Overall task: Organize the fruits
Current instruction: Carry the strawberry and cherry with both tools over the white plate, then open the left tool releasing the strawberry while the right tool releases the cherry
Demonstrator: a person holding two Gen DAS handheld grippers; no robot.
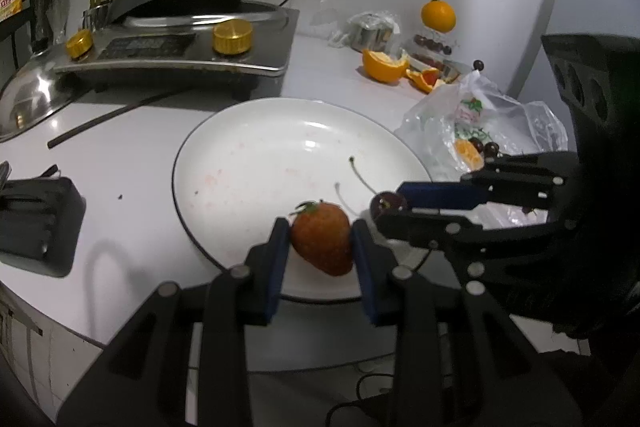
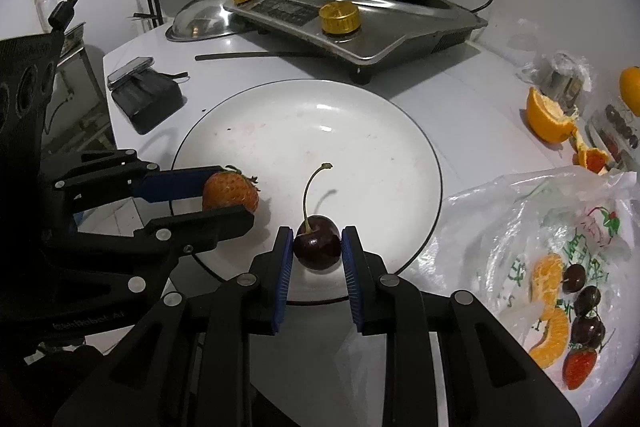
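White plate (image 2: 360, 131) bare; left hand-held gripper (image 1: 320, 243) clamps strawberry (image 1: 322, 243), right hand-held gripper (image 2: 317, 247) clamps cherry (image 2: 317, 243); bag (image 2: 520, 227) fruit remains.

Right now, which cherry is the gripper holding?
Find the big white plate on the table. At its near edge, the right gripper pinches a dark cherry with a long upright stem. The other cherries lie in the plastic bag.
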